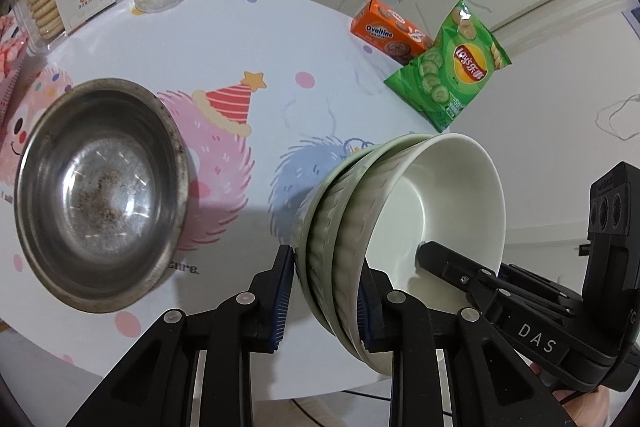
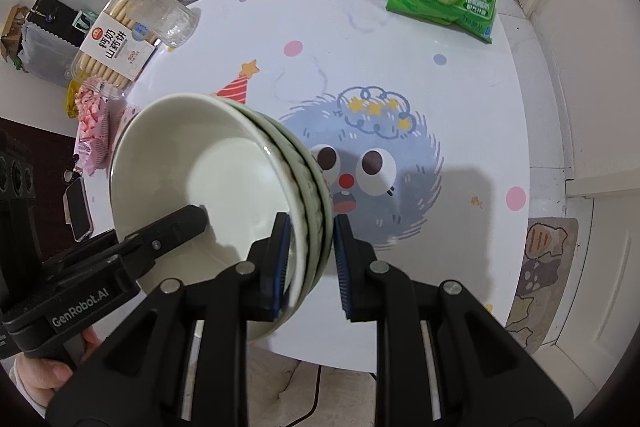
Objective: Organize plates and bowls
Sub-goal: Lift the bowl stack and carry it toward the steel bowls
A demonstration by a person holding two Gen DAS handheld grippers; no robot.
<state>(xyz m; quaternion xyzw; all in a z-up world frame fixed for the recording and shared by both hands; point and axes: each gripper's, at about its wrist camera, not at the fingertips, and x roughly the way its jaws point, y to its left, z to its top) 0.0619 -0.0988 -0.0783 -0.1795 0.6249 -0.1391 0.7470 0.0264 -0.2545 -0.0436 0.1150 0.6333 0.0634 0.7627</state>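
Three, perhaps, nested glossy ribbed bowls [image 1: 400, 227], rims pinched by both tongs [image 1: 326, 301] [image 2: 310, 263], dull steel bowl [image 1: 100, 195] beside.

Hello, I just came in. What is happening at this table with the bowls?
A person holds a gripper in each hand, and both grip one tilted stack of nested ceramic bowls above the table. The left gripper pinches the stack's rim on one side, the right gripper on the other. A stainless steel bowl sits on the table beside them, untouched. Snack packs lie at the far edge.
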